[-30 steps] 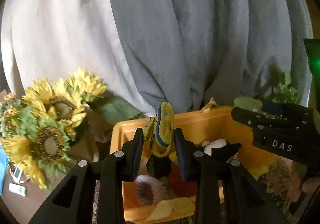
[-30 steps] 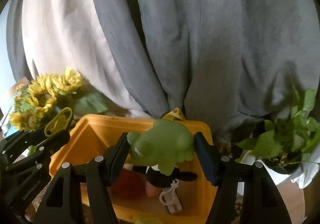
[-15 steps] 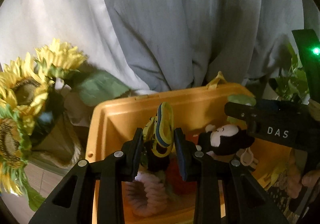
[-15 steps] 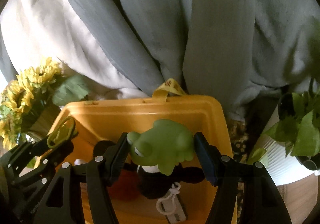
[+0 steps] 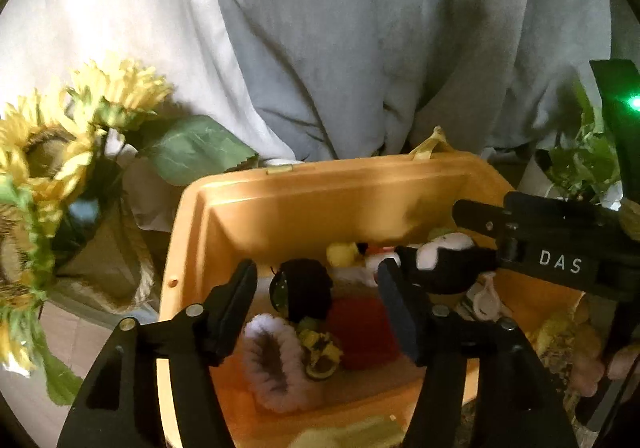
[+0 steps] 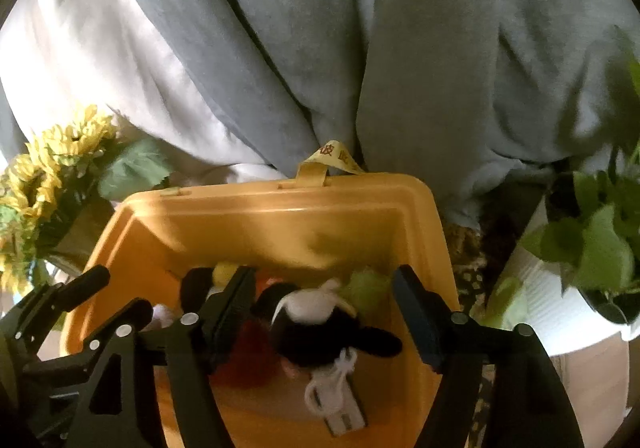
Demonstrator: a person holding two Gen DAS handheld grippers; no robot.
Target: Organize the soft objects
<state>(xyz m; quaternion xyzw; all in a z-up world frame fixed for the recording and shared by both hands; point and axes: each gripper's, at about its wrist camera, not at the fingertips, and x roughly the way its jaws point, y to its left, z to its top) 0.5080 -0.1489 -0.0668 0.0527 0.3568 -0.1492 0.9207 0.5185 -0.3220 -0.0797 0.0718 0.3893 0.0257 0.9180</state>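
Both grippers over the yellow bin (image 5: 320,204), pointing down into it. Left gripper (image 5: 316,308) jaws just opened, nothing clamped; below them in the bin: black toy (image 5: 304,288), fuzzy ring (image 5: 276,364), yellow-blue toy (image 5: 320,352), red plush (image 5: 360,328). Right gripper (image 6: 324,312) jaws also just opened, empty; black-white plush (image 6: 316,324) lies under them, green frog (image 6: 368,284) just beyond, blurred. Past the bin: grey curtain (image 6: 400,68). Sunflowers (image 5: 52,152) to the left, potted plant (image 6: 596,248) to the right. Surface under the bin mostly hidden.
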